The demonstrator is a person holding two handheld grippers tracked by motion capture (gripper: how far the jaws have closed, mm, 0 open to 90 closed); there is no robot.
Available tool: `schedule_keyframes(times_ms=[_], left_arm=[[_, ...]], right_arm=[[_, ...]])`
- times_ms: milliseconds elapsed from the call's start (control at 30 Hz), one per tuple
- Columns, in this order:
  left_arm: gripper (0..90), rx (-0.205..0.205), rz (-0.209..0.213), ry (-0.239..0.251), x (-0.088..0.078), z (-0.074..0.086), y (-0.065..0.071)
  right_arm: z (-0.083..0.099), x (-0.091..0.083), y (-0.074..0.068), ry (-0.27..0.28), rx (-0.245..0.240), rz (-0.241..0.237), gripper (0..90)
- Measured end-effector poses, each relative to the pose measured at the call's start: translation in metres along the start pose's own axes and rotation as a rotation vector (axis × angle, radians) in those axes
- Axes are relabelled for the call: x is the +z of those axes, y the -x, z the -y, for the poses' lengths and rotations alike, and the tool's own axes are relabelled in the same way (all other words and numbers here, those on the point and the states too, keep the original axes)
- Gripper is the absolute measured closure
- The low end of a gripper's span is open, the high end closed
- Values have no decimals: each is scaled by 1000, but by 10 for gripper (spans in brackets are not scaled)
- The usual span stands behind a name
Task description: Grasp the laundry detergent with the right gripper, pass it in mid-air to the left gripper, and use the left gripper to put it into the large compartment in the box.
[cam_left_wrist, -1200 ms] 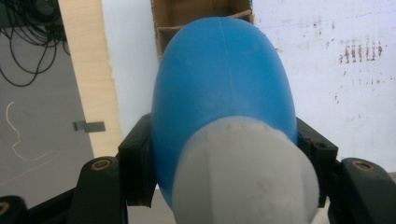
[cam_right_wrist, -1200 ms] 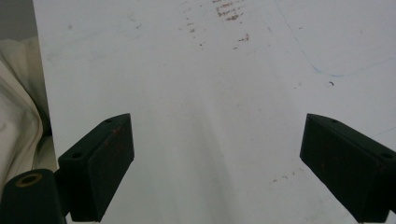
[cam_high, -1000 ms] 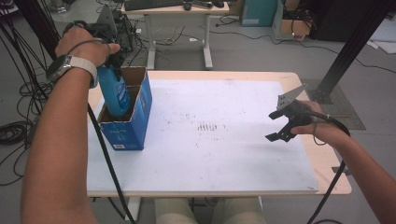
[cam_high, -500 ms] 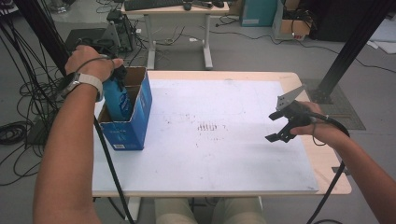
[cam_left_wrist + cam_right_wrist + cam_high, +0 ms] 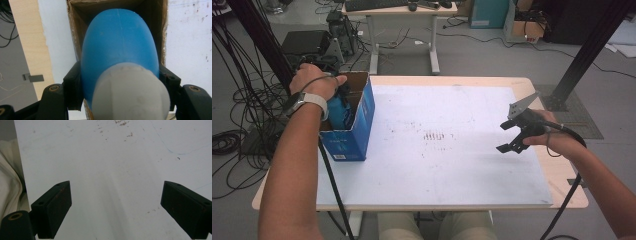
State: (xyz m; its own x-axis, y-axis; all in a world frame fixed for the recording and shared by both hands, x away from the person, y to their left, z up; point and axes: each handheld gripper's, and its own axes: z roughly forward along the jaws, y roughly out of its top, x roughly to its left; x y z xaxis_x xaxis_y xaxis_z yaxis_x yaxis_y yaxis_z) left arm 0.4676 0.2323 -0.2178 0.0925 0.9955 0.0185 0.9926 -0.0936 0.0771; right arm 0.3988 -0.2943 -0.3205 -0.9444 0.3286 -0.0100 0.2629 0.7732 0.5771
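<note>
Blue bottle (image 5: 120, 47), grey cap, smooth rounded body: lower part hidden inside open cardboard box (image 5: 354, 127) at surface's (image 5: 452, 165) left edge. Left claw (image 5: 120, 85) clamps its sides. Right claw (image 5: 115, 210) spread wide, nothing between.

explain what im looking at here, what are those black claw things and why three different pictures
A person sits at a white-topped table with a hand-held black two-jaw gripper in each hand; no robot is involved. The high view looks down from above. The other two pictures come from small cameras riding on each gripper, looking along its jaws. The left gripper is shut on a blue plastic bottle with a white cap, which sits partly inside an open blue cardboard box at the table's left edge. The right gripper hangs open over bare table at the right, holding nothing. The dark specks on the tabletop are just marks.
</note>
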Motion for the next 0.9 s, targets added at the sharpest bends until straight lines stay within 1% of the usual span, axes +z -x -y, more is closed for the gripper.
schedule_keyframes(times_ms=[33, 200, 233, 267, 333, 367, 467, 500, 533, 567, 600, 633, 667, 733, 767, 800, 833, 900], left_arm=[[376, 6, 1, -3, 1, 0, -1], [375, -13, 4, 5, 8, 2, 0], [375, -15, 9, -1, 10, 2, 0], [375, -6, 5, -3, 12, 2, -1], [375, -8, 4, -6, 15, 2, -1], [375, -12, 11, -10, 16, 2, -1], [375, -2, 9, -12, 21, 3, -2], [375, -20, 12, -2, 23, 3, 0], [375, -7, 9, -3, 24, 3, -1], [376, -8, 11, -8, 26, 4, -1], [375, 0, 9, -11, 26, 3, -1], [376, -7, 7, -5, 28, 4, -1], [376, -4, 11, -8, 29, 4, -1], [375, 9, 5, -10, 31, 4, -2], [376, -1, 10, -6, 32, 4, -1], [375, 10, 7, -8, 33, 4, -2], [375, 0, 10, -8, 35, 5, -1], [375, 12, 5, -6, 37, 5, -1]], right_arm=[[0, 0, 0, 0, -2, -2, 98], [-1, 2, 0, 1, -2, -4, 98], [-1, 2, 0, 1, -3, -5, 98], [-1, 2, 0, 0, -1, -5, 98], [-1, 2, -1, 1, -1, -5, 98], [-1, 3, -1, 0, -1, -6, 98], [-1, 3, -1, -1, 1, -7, 97], [0, 3, 0, 0, -1, -6, 98], [0, 3, 0, 0, -1, -6, 97], [0, 3, 0, 0, -1, -4, 98], [0, 3, 0, 2, -4, -5, 98], [0, 3, 0, -4, 1, -6, 97], [-1, 3, 0, -5, 0, -6, 97], [-1, 3, 0, -1, -2, -7, 98], [0, 3, 0, -4, 1, -6, 97], [0, 4, 0, -3, 3, -6, 97], [0, 4, 0, -2, 1, -7, 97], [-1, 4, 0, -4, 1, -7, 97]])
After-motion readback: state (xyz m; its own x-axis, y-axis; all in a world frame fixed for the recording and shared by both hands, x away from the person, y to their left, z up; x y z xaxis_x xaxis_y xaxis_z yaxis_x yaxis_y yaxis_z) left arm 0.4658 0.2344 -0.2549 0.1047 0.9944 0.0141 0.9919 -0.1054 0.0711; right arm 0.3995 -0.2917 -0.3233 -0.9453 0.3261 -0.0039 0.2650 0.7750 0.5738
